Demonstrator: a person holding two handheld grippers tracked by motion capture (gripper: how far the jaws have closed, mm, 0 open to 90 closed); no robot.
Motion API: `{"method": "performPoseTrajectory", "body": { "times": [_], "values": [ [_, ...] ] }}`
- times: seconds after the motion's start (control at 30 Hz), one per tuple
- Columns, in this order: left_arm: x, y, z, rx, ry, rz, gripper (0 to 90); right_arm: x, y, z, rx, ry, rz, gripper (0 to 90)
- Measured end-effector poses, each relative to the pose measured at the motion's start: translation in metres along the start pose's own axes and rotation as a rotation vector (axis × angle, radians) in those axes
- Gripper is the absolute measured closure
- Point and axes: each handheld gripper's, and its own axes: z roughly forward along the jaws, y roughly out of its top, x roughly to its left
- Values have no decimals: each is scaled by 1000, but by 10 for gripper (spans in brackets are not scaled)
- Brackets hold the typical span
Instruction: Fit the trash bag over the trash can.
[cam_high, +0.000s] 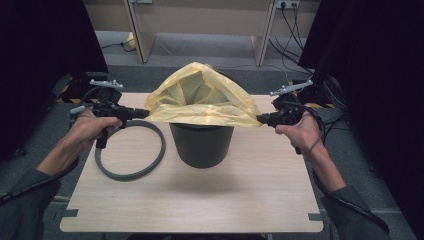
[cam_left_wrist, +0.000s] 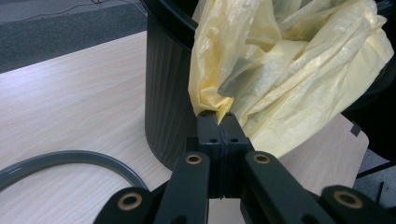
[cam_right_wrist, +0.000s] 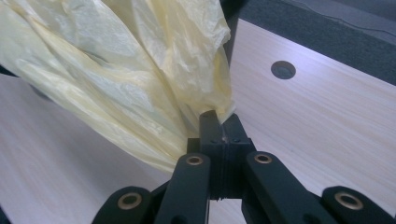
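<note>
Left claw (cam_high: 145, 114) pinching left edge of yellow bag (cam_high: 202, 97), right claw (cam_high: 260, 119) pinching right edge. Bag stretched wide across mouth of black bin (cam_high: 201, 145), mid-surface (cam_high: 250, 195). Grey ring (cam_high: 131, 150) lies left of bin.

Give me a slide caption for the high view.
Both grippers, left and right, stretch a yellow bag over a black bin beside a grey ring.
</note>
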Motion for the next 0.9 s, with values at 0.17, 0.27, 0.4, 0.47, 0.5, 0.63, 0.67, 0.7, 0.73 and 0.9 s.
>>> {"method": "performPoseTrajectory", "body": {
  "times": [0.17,0.27,0.4,0.47,0.5,0.63,0.67,0.7,0.73,0.9],
  "values": [
    [-1,-4,2,22,-14,23,899,0,-5,15,37,14,2,900],
    [1,-5,-5,4,-31,17,899,5,-10,15,48,2,-34,900],
    [-4,-7,-7,14,-28,59,899,8,-12,15,49,-8,-34,900],
    [-6,-8,-8,22,-30,67,899,10,-12,16,64,-2,-37,900],
    [-6,-8,-9,21,-30,70,899,11,-13,16,67,1,-40,900],
    [-13,-8,-11,26,-62,94,899,14,-14,12,65,37,-43,900],
    [-16,-9,-12,33,-67,108,899,17,-15,11,69,55,-58,898],
    [-19,-10,-12,41,-75,117,898,21,-16,11,77,63,-68,898],
    [-20,-11,-12,47,-84,125,899,23,-17,11,90,68,-77,898],
    [-5,-16,-8,53,-10,114,898,22,-21,14,110,-14,-122,891]
  ]
}}
